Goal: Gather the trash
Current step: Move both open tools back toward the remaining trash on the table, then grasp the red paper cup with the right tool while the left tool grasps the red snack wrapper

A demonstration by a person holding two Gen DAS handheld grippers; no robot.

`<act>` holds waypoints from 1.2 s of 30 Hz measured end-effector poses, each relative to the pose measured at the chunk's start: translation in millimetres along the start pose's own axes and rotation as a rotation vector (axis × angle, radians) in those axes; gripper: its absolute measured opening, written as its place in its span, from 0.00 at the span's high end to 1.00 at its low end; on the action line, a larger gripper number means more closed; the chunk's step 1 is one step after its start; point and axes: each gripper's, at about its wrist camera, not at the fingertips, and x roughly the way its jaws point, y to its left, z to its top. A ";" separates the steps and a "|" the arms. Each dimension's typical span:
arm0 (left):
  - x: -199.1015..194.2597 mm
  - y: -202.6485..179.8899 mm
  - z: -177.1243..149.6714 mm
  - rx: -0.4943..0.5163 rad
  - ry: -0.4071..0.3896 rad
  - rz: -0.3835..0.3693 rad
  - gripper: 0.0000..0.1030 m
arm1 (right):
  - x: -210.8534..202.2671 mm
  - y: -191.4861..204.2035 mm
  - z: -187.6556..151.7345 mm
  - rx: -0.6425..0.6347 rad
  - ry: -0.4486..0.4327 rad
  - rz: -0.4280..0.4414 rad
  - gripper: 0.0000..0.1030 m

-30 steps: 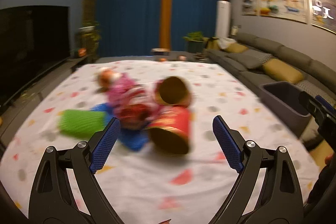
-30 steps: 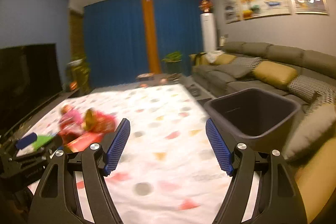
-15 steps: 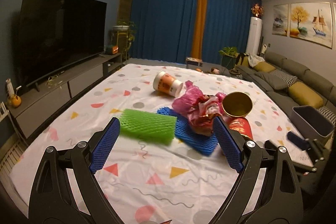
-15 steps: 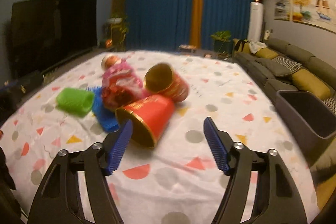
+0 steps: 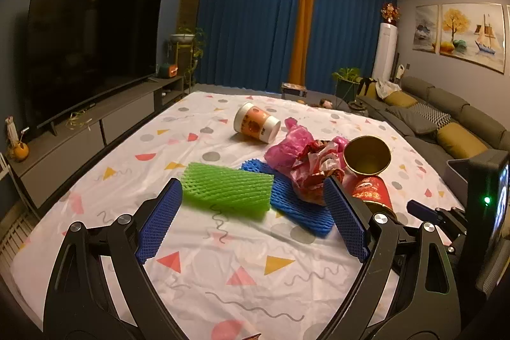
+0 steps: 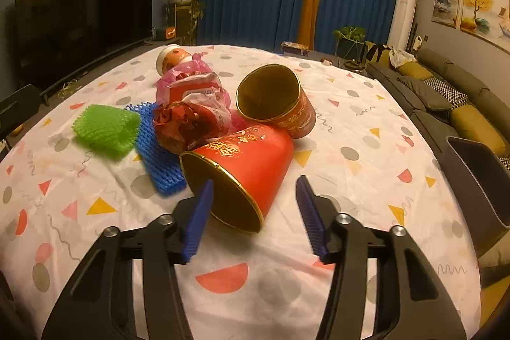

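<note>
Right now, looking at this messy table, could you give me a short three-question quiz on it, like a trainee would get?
1. True or false: the green foam net lies on top of the pink bag.
2. Which item sits between the right claw's closing pads: A red tub, B paper cup, C blue net?
3. What stands at the table's right edge?

Key: 1 false; 2 A, not yet gripped; 3 a dark bin.
</note>
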 end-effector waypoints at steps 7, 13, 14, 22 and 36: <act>4.3 -4.0 -1.3 0.007 0.006 -0.014 0.14 | 3.1 -8.0 -2.6 0.016 0.021 0.029 0.87; 8.3 -7.7 -2.2 0.005 0.019 -0.030 0.14 | -11.0 -22.8 -11.0 0.025 -0.006 0.020 0.96; 9.1 -8.5 -2.5 0.003 0.021 -0.036 0.14 | -14.5 -25.9 -13.4 0.029 -0.012 0.018 0.96; 25.8 -25.6 -4.9 0.006 0.060 -0.104 0.15 | -46.2 -61.9 -29.7 0.117 -0.059 -0.001 0.96; 103.1 -67.3 -7.1 0.037 0.236 -0.148 0.40 | -65.4 -109.7 -43.4 0.230 -0.102 -0.034 0.96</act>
